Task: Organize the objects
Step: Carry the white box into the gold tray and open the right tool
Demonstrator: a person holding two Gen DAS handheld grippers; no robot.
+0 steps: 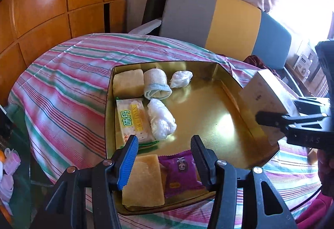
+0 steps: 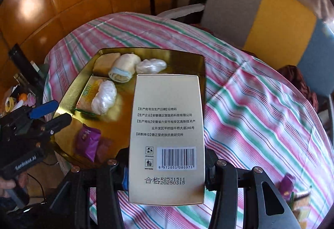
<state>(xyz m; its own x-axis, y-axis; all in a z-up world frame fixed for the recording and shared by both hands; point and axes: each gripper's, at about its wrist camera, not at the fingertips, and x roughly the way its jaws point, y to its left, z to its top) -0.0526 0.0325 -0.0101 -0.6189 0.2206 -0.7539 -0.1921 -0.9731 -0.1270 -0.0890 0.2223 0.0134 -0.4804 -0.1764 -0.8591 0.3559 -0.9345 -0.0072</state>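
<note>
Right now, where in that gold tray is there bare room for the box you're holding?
The shiny gold metal tray is bare across its right half, from the clear plastic bundles to the right wall. The left side and near-left corner are crowded. The right tongs hold the beige cardboard box.

I hold a pale gold box [image 2: 167, 137], printed side with barcode up, lifted above the right side of the gold tray [image 1: 208, 108]. In the tray's left part lie two tan blocks [image 1: 128, 83], a rolled cloth [image 1: 156, 86], two clear plastic bundles [image 1: 160, 122], a yellow-green snack packet [image 1: 133, 122] and a purple packet [image 1: 179, 172].
</note>
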